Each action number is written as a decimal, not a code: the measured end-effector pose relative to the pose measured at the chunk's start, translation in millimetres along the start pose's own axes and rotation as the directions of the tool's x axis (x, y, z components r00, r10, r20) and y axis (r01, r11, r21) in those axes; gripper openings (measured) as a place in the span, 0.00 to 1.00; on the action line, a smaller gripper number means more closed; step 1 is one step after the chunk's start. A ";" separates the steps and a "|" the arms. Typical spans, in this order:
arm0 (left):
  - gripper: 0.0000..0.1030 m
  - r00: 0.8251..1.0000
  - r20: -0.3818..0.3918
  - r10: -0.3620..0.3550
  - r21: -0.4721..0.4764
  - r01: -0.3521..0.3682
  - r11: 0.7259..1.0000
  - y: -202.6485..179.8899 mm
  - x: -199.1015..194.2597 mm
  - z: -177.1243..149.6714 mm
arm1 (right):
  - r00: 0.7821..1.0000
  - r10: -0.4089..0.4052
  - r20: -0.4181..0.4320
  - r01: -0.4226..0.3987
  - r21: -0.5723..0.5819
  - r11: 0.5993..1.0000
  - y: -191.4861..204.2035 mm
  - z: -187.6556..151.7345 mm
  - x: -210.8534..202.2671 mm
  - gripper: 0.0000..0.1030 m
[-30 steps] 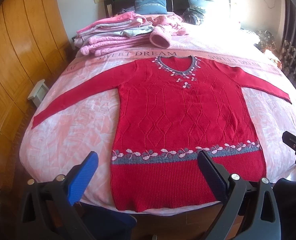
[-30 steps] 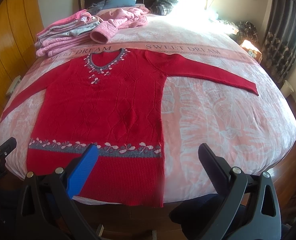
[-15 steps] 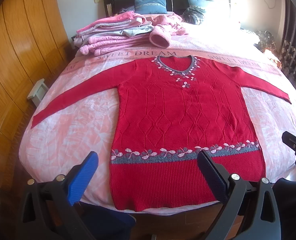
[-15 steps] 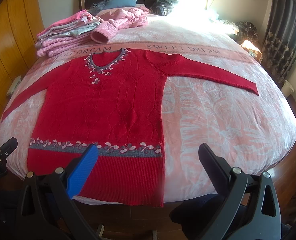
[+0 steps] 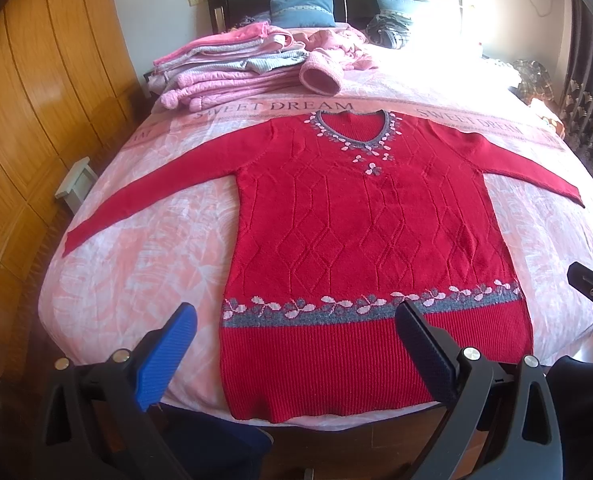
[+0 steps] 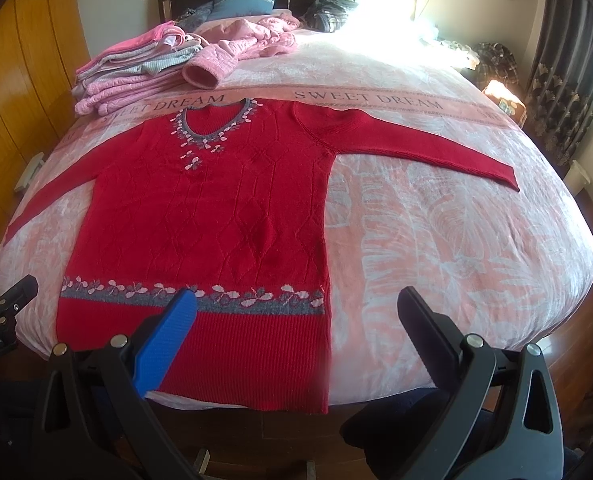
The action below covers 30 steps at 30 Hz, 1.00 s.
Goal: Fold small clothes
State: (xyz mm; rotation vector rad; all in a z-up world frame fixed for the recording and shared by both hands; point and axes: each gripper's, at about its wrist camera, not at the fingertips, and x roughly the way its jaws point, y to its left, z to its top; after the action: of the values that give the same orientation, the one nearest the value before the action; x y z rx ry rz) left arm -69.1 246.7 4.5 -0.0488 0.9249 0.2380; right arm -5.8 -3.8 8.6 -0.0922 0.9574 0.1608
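A red knitted sweater point(image 5: 360, 232) point(image 6: 216, 216) lies flat and face up on the bed, both sleeves spread out to the sides, its ribbed hem at the near edge. A grey band with pink flowers crosses it above the hem. My left gripper point(image 5: 294, 334) hovers open over the hem's left half, holding nothing. My right gripper point(image 6: 296, 320) is open above the hem's right corner and the bare blanket beside it. Each gripper's tip shows at the edge of the other's view.
The pink blanket point(image 6: 436, 248) reads "SWEET DREAM". A stack of folded pink and grey clothes point(image 5: 232, 70) sits far left, a crumpled pink garment point(image 5: 336, 46) beside it, blue pillows point(image 5: 302, 10) at the headboard. Wooden wardrobe point(image 5: 24, 120) on the left, dark curtains point(image 6: 568, 72) on the right.
Both views have shifted very slightly; the sweater lies as before and both grippers remain open.
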 end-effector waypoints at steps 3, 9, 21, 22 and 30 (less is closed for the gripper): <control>0.96 1.000 0.000 0.000 0.000 0.000 1.000 0.1 -0.1 0.1 | 1.000 0.000 0.000 0.000 0.001 1.000 0.0 0.0 0.0 0.97; 0.96 1.000 0.004 0.001 0.000 -0.001 1.000 0.2 -0.6 -0.1 | 1.000 0.000 0.000 0.000 0.000 1.000 0.0 0.0 0.0 0.97; 0.96 1.000 0.006 0.004 -0.001 -0.004 1.000 0.8 -1.2 0.1 | 1.000 -0.001 0.001 0.001 0.001 1.000 0.0 -0.1 -0.8 0.97; 0.96 1.000 0.006 0.004 0.000 -0.004 1.000 0.6 -1.2 0.3 | 1.000 0.000 0.001 0.000 0.001 1.000 0.0 -0.2 -0.7 0.97; 0.96 1.000 0.007 0.003 0.002 -0.003 1.000 -0.1 -1.9 1.0 | 1.000 0.000 0.001 0.000 0.001 1.000 -0.4 -0.3 -0.7 0.97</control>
State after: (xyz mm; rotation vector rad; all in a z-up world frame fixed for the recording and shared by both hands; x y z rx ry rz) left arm -69.4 246.4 6.7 -0.0447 0.9181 0.2395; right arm -6.3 -4.3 9.0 -0.0911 0.9562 0.1608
